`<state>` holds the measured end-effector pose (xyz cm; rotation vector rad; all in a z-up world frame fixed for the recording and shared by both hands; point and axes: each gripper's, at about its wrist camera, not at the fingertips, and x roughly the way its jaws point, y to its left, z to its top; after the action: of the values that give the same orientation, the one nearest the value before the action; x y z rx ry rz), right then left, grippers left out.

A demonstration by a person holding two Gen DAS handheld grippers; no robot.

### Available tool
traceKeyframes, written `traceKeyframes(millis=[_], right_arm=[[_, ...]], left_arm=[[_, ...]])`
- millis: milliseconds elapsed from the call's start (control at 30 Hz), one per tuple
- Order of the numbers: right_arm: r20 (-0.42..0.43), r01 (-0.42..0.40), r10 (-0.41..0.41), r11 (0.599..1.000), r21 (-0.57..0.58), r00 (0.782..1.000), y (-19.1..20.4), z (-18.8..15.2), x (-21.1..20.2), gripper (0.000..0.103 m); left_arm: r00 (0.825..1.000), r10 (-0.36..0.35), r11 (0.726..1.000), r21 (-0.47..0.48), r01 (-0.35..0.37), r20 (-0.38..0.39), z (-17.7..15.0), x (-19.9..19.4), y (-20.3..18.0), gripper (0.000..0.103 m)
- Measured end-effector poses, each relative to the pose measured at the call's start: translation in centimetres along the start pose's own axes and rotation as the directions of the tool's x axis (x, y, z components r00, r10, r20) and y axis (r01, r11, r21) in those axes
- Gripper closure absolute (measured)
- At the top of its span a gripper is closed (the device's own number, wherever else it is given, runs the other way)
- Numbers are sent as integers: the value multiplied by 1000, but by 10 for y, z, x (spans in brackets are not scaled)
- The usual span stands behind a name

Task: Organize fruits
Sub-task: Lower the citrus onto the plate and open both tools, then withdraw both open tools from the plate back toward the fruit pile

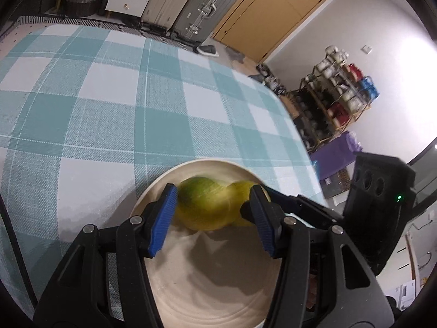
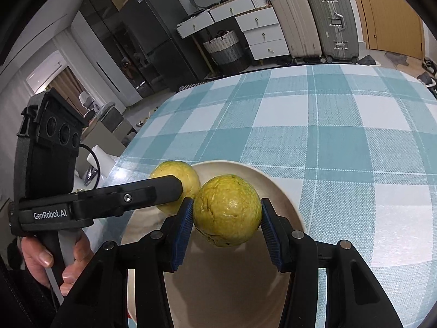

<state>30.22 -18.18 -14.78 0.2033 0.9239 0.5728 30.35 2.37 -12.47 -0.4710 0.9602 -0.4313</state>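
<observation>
While tools (image 2: pixel 226 216) hold fruit (image 2: pixel 227 210), tablecloth (image 2: pixel 341 142) lies open.

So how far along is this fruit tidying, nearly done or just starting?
Nothing looks set down yet: the cream plate on the checked tablecloth holds no fruit lying free. In hand are two yellow-green fruits, one clamped in the right gripper above the plate, the other fruit in the left gripper beside it. What seems left is releasing both onto the plate. No further fruit is in view.
</observation>
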Motion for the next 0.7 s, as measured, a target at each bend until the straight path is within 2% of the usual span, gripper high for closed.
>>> traceKeyframes(millis=[100, 167, 267, 433, 533, 700], right_arm=[[17, -8, 8, 1000, 2, 1000, 1, 1, -5, 47], [40, -3, 3, 1000, -10, 999, 4, 1, -12, 37], [62, 6, -5, 1000, -18, 998, 7, 2, -21, 35], [114, 27, -23, 999, -36, 993, 14, -3, -43, 26], [131, 39, -35, 999, -31, 991, 17, -9, -56, 24], [174, 82, -76, 996, -27, 982, 25, -20, -80, 20]], left_arm=[[1000, 14, 1000, 19, -14, 11, 0, -8, -6, 51], [1000, 19, 1000, 21, -19, 18, 0, -13, -8, 51], [999, 38, 999, 32, -40, 36, -5, -25, -13, 48], [994, 85, 993, 76, -90, 63, -19, -46, -26, 36], [987, 128, 985, 108, -138, 94, -28, -59, -37, 33], [978, 158, 974, 143, -177, 135, -45, -82, -54, 25]])
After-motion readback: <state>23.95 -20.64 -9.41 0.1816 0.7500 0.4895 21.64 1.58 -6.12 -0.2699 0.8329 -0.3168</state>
